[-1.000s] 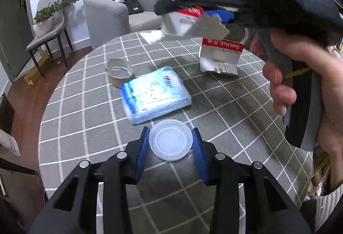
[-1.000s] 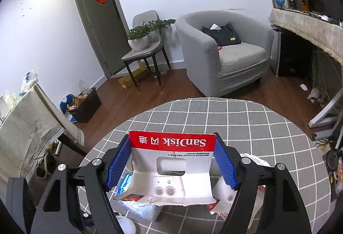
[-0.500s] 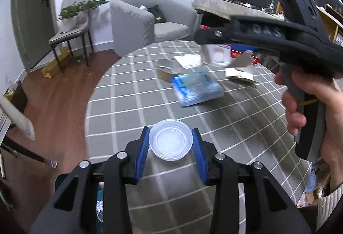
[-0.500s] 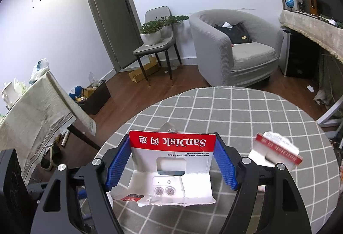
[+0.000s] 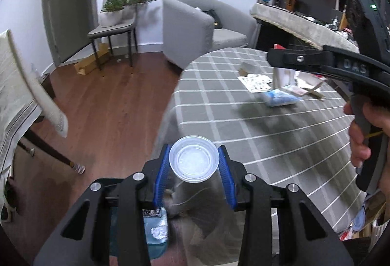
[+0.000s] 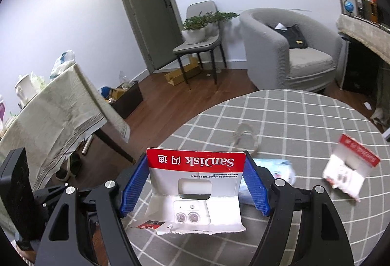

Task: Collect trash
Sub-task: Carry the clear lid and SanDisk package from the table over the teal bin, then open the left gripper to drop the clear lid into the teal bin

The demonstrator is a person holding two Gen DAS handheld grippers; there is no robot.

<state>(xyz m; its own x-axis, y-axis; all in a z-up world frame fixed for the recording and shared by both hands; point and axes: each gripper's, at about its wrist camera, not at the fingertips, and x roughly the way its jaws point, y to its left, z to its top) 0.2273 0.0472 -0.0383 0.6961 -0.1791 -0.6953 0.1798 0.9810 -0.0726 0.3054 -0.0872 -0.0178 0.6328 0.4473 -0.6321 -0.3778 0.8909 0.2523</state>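
My left gripper point(image 5: 194, 163) is shut on a clear round plastic lid point(image 5: 193, 161) and holds it at the left edge of the round grey checked table point(image 5: 280, 134), over a blue bin with crumpled trash point(image 5: 156, 232) below. My right gripper point(image 6: 195, 183) is shut on a torn red-and-white SanDisk card package point(image 6: 195, 195) above the table; it also shows in the left wrist view point(image 5: 316, 63). On the table lie a second SanDisk package point(image 6: 351, 168), a blue tissue pack point(image 5: 280, 98), a tape roll point(image 6: 245, 135) and a paper slip point(image 5: 256, 82).
A grey armchair point(image 6: 287, 49) and a chair with a potted plant point(image 6: 202, 29) stand beyond the table. A cloth-covered table point(image 6: 56, 105) is at the left. Wooden floor point(image 5: 109, 107) lies between them.
Both grippers have swung left with their loads. The left gripper now hangs past the table's edge, over the bin, and the table's items have slid to the right in view.
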